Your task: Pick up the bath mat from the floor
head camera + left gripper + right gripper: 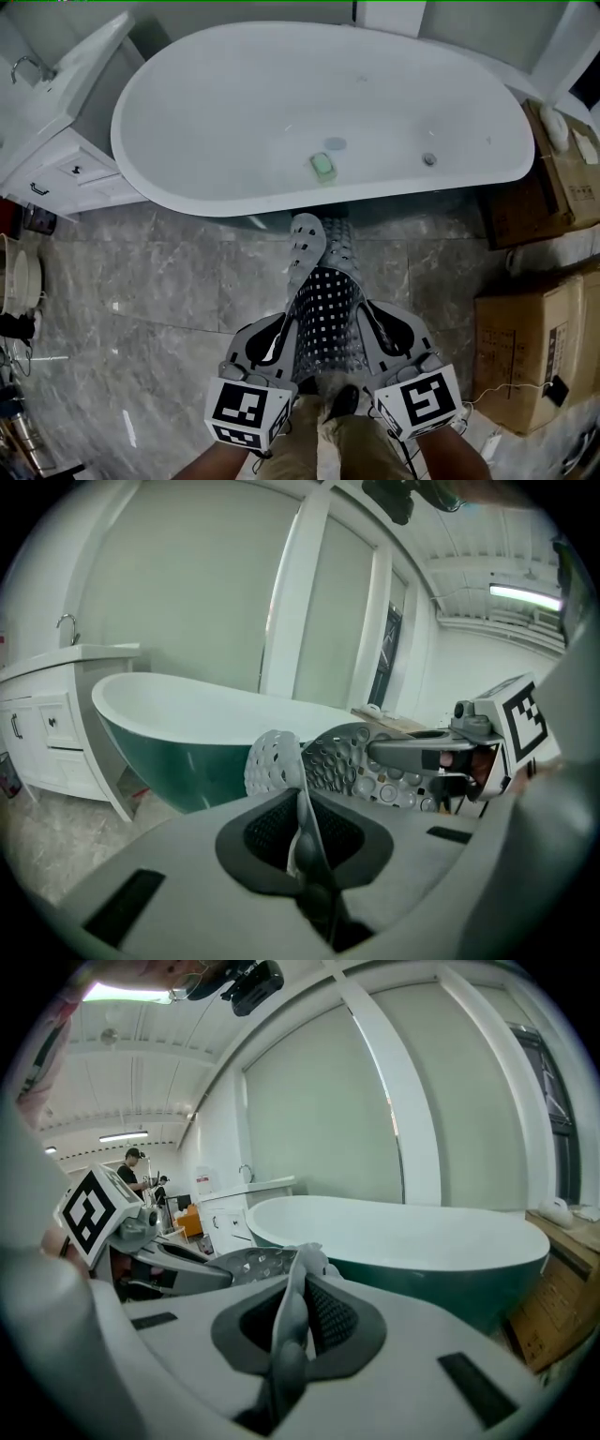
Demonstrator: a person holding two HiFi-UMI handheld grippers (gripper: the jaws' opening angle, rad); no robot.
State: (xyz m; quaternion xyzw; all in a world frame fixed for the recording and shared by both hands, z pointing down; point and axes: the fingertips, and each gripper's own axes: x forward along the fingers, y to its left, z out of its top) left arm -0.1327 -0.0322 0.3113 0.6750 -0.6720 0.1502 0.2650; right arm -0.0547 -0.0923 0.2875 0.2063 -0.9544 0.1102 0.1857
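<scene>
A grey perforated bath mat [325,295] hangs in the air between my two grippers, in front of the white bathtub [319,112]. Its far end curls over and droops toward the tub. My left gripper [289,330] is shut on the mat's left near edge, and the thin grey edge [302,832] is pinched between the dark pads. My right gripper [367,323] is shut on the right near edge, with the fold of mat [292,1321] clamped between its pads. From the left gripper view, the mat's holed underside [361,761] stretches across to the right gripper [441,754].
A green soap bar [323,166] lies inside the tub near the drain [429,159]. A white vanity cabinet [56,141] stands at the left. Cardboard boxes [534,347] are stacked at the right. Grey marble tiles [141,309] cover the floor; the person's shoe [342,403] shows below the mat.
</scene>
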